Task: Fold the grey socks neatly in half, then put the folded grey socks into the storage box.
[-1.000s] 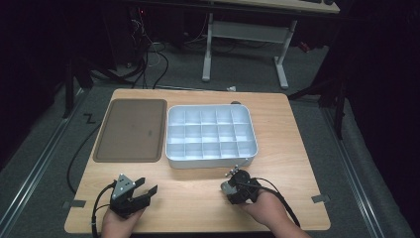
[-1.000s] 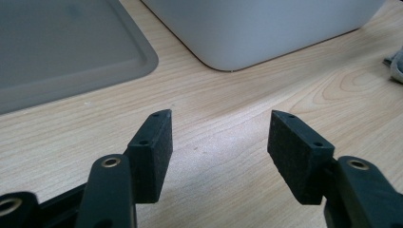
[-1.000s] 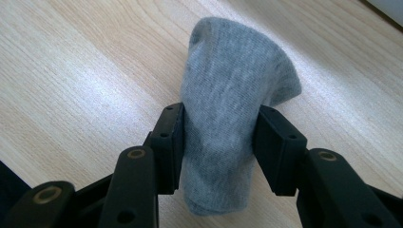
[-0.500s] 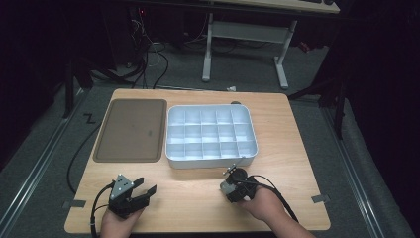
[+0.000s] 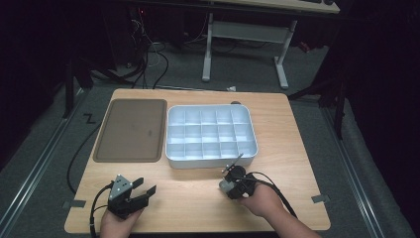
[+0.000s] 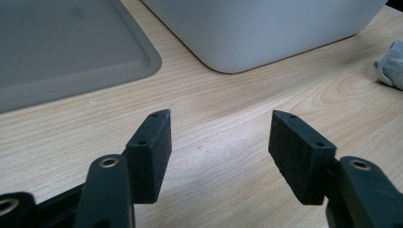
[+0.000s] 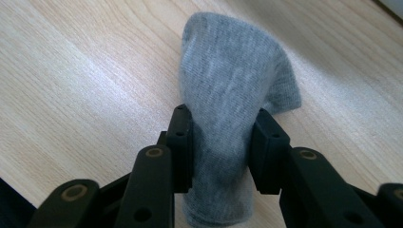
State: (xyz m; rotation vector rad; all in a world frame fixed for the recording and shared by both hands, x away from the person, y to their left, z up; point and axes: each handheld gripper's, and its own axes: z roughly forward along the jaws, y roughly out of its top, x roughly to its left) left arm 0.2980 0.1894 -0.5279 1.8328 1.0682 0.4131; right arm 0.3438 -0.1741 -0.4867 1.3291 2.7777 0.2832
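Here, going from the left in the high view, the brown tray [image 5: 131,130] lies flat at about ten o'clock on the wooden table [image 5: 297,134], well apart from both hands. Below it, at about seven o'clock near the table's front edge, the left gripper [image 5: 146,185] rests in the person's left hand [image 5: 115,224]; in the left gripper view its jaws stand wide apart with only bare wood between them, the tray's rim [image 6: 142,61] at eleven o'clock and the corner of the white box at one o'clock. Just beside the tray, at the table's middle, sits the white compartment box [image 5: 212,158], its cells in rows. At about five o'clock, just in front of the box's near right corner, the right gripper [image 5: 227,183] is held low over the table. Its jaws have just been closing, and in the right gripper view they press on both sides of a grey sock [image 7: 228,109], which lies on the wood and bunches up beyond the fingertips.
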